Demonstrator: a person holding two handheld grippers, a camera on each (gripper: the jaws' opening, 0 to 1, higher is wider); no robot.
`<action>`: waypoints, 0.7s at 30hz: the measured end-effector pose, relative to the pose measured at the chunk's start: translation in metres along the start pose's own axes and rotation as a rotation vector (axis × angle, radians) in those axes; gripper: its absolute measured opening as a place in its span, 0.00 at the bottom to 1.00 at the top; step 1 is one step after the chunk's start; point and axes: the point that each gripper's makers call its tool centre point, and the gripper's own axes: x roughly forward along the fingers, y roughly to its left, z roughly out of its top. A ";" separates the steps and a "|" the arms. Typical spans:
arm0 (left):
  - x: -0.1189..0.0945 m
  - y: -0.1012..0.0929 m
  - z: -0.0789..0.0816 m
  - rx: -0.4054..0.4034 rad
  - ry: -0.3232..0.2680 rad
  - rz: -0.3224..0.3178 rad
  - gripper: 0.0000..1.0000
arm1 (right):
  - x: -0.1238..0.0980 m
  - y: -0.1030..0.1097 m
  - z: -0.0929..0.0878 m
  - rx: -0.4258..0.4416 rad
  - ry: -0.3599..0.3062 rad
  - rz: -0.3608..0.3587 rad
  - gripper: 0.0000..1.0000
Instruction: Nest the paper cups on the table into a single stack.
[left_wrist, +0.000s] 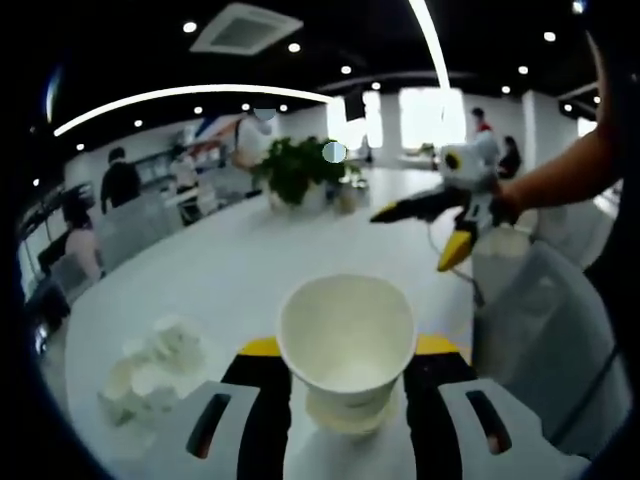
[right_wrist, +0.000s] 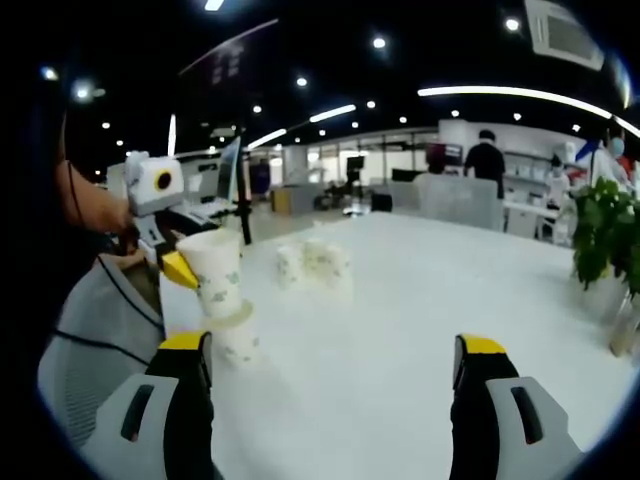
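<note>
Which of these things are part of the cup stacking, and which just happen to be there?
In the job:
held cup
cup under it
loose cups
left tongs
right tongs

Lying about:
plant
chair
table

Two grippers in play, left (right_wrist: 178, 262) and right (left_wrist: 447, 232). One cup (left_wrist: 347, 345) held over another (left_wrist: 345, 412); the loose cups (left_wrist: 150, 370) blur together, uncountable. One plant (left_wrist: 300, 170).
</note>
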 end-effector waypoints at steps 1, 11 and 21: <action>0.000 0.000 0.000 0.000 0.001 0.001 0.43 | 0.000 0.000 0.000 0.001 0.000 0.000 0.99; 0.010 -0.007 -0.007 -0.011 0.002 -0.001 0.43 | 0.000 0.001 -0.002 0.004 0.004 0.002 0.99; 0.015 -0.005 -0.021 -0.012 0.034 0.006 0.43 | 0.001 0.001 -0.002 0.009 0.006 0.004 0.99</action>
